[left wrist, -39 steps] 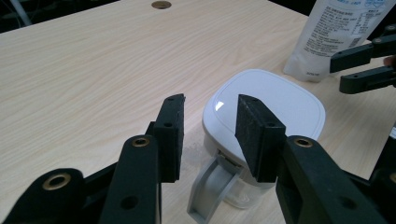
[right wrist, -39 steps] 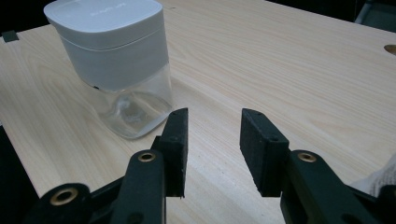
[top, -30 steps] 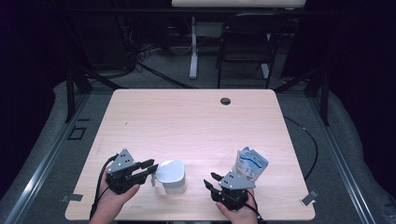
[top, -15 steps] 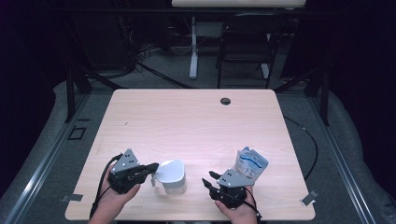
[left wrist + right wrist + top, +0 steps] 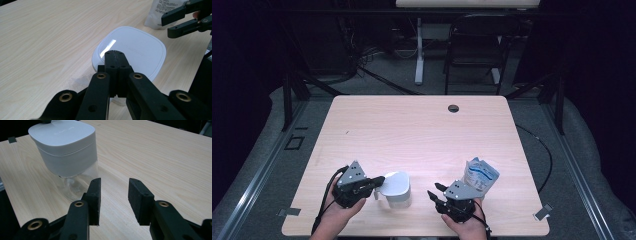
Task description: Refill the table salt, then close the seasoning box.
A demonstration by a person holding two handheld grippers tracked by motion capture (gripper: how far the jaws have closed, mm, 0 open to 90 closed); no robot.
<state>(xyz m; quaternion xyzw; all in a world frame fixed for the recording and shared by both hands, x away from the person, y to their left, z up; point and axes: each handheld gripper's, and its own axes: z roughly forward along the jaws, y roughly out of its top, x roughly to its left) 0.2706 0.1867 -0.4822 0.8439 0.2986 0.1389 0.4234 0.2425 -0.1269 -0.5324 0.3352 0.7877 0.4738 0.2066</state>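
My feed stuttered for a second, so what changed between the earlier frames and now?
The left gripper has just closed its jaws; they now meet with nothing between them, tips over the white lid of the clear container. The right gripper is unchanged: jaws apart and empty, beside the pouch. Container, pouch and both hands kept their places on the table.

White-lidded clear container (image 5: 396,188) upright on table (image 5: 422,130)

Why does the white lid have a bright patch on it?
In the left gripper view, a lamp overhead glares off the glossy white lid; in the high view the table is brightly lit while the room behind is dark.
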